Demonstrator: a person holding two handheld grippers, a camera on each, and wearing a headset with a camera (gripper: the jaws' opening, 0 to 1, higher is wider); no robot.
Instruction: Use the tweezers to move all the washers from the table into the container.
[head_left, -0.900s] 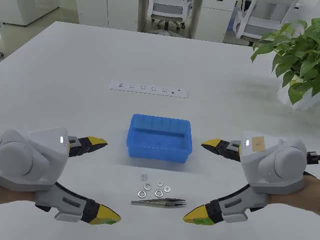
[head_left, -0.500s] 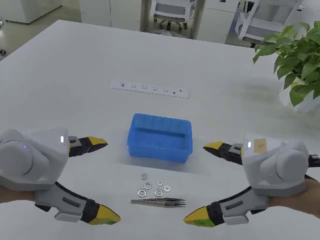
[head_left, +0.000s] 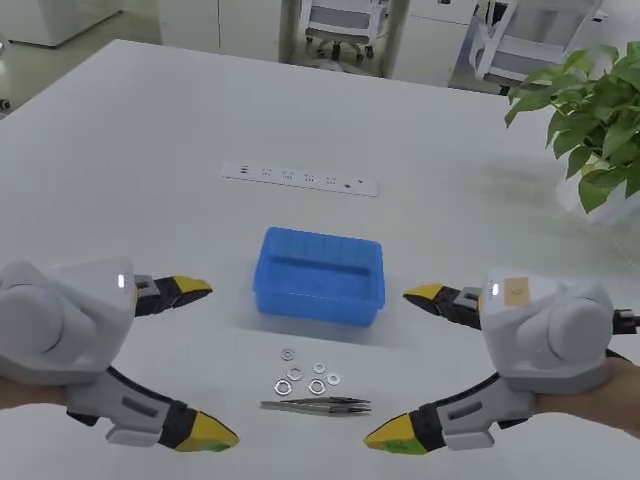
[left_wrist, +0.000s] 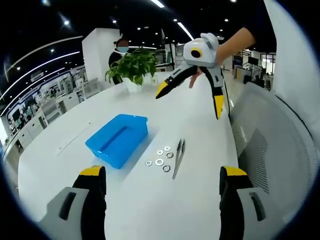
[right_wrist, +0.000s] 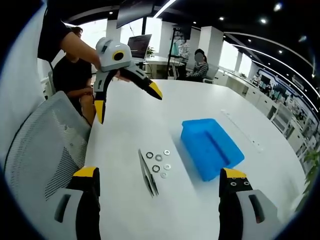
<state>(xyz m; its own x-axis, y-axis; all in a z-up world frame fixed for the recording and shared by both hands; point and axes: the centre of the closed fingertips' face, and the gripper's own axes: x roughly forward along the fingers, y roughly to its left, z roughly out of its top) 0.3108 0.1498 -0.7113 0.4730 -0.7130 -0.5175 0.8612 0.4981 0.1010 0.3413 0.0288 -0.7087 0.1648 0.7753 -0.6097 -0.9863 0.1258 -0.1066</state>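
White table (head_left: 150, 120) is being looked down on in the head view, where a blue container (head_left: 320, 277) is being shown at the middle, a power strip (head_left: 300, 180) beyond it and a potted plant (head_left: 590, 100) at the far right. Washers (head_left: 305, 373) are being seen lying in a loose cluster on the table near the container's front side, apart from it, and the tweezers (head_left: 315, 405) are lying just beside them, untouched. A mesh chair back (left_wrist: 270, 150) at the table's edge and a person (left_wrist: 121, 47) behind the plant are being shown by the left gripper view; seated people (right_wrist: 195, 62) at a far desk are being shown by the right gripper view. The left gripper (head_left: 217, 362) and the right gripper (head_left: 391, 366) are being held at either side of the washers, pointed inward toward each other, each with its jaws spread wide and nothing between them.
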